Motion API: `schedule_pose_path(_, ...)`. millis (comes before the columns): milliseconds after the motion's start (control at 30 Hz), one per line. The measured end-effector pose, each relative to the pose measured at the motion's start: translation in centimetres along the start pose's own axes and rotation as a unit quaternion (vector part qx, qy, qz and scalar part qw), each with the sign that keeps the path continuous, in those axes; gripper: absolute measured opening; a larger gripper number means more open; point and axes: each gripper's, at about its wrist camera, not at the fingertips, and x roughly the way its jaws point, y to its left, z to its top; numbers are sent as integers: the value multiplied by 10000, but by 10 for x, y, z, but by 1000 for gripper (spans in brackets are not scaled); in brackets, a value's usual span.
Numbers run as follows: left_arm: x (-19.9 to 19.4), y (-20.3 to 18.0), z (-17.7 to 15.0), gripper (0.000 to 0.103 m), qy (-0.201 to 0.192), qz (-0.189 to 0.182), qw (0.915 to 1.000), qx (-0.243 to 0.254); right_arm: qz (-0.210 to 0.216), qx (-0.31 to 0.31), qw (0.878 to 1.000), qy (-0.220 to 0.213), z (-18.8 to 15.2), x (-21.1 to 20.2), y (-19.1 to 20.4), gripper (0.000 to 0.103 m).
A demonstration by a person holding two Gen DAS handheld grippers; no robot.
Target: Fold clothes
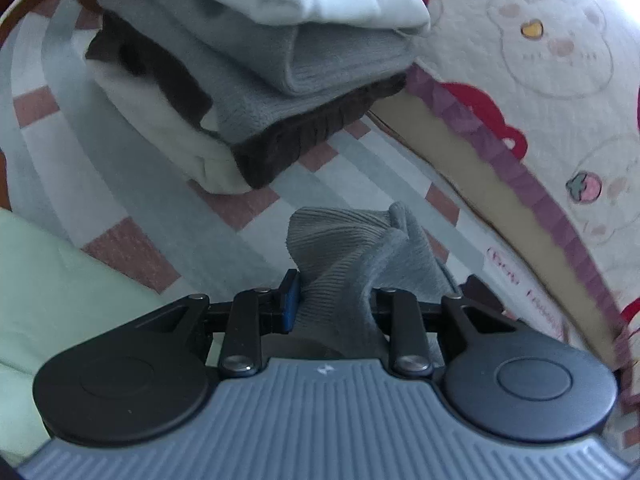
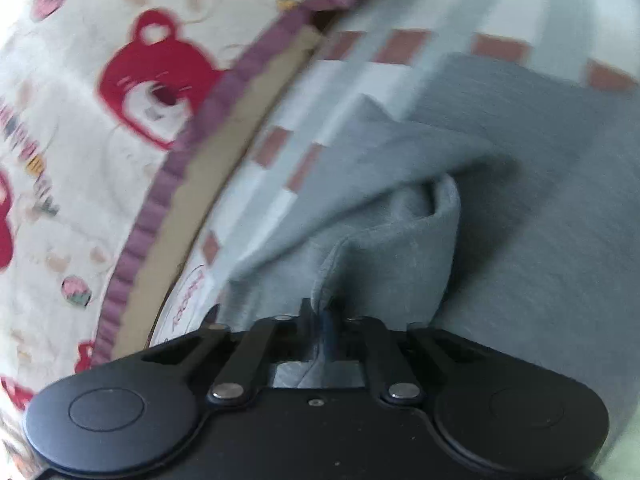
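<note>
Left wrist view is showing a striped sheet (image 1: 132, 184) covering the bed, with a bear-print quilt (image 1: 560, 92) lying along its right side. Far left, a stack (image 1: 256, 80) of folded clothes is sitting on the sheet: white on top, grey, dark brown, cream below. Near centre, the left gripper (image 1: 334, 304) is pinching a bunched fold of the grey garment (image 1: 360, 256), jaws part closed on it. Right wrist view, blurred, is showing that garment (image 2: 520, 184) spreading right over the sheet, its edge clamped in the nearly closed right gripper (image 2: 320, 320).
</note>
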Motion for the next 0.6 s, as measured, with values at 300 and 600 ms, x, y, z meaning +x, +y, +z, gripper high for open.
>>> schedule_pose_path(300,-25,-39,-7,11,-955,-582,9883,1033,1012,-1909,9577,-1899,24,-105,101,6)
schedule_pose_path(600,-57,-71,26,7,-1744,-1299,9715,943,998,-2829,9125,-2781,62,-181,167,5)
